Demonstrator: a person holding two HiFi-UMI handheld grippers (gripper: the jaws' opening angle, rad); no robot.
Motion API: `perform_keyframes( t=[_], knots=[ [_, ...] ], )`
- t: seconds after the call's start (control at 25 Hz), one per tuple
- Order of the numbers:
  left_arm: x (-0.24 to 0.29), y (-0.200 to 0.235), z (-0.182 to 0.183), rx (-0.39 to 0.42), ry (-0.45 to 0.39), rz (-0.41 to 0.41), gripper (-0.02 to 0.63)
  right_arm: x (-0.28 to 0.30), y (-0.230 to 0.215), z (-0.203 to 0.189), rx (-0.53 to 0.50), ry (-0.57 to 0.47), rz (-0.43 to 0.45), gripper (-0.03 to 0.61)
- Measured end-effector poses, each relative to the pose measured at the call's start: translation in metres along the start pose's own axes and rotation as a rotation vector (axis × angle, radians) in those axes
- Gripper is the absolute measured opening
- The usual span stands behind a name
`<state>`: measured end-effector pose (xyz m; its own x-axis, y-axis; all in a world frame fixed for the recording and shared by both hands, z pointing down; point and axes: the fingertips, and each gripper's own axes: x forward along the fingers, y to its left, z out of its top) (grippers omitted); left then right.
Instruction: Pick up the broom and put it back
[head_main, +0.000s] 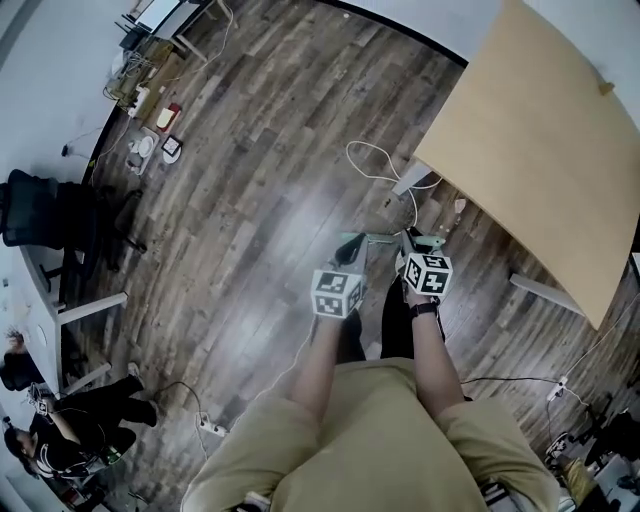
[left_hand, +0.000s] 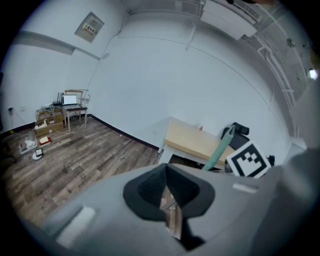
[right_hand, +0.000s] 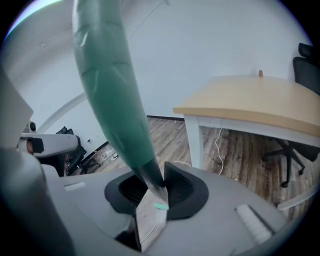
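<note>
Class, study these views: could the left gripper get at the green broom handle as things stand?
Probably yes. The broom handle stands free beside the left gripper, nothing between them, while the right gripper holds it. The left jaws are together, so they would have to open first.

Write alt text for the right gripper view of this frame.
The right gripper is shut on the broom, clamping its dark shaft just below the green grip, which rises up and left across the picture. Behind stand a light wooden table on a wood plank floor and a white wall.
</note>
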<state>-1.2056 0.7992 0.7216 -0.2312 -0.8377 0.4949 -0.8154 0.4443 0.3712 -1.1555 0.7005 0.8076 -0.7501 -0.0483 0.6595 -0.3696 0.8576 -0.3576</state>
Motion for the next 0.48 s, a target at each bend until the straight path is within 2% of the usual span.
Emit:
perform_keyframes(
  t=[0.2,0.36,0.48],
  knots=[
    [-0.028,-0.022,0.047,0.061,-0.075,-0.047,0.002,-0.051,0.038,0.049,-0.018,-0.137,-0.003,0.081],
    [-0.043,-0.037,0.085,0.146,-0.136,-0.090,0.002,-0.092,0.054,0.085,-0.049,-0.274,-0.064,0.078],
    [-0.064,-0.041,0.114,0.182,-0.191,-0.115,0.002,-0.119,0.072,0.108,-0.083,-0.352,-0.095,0.077]
  ],
)
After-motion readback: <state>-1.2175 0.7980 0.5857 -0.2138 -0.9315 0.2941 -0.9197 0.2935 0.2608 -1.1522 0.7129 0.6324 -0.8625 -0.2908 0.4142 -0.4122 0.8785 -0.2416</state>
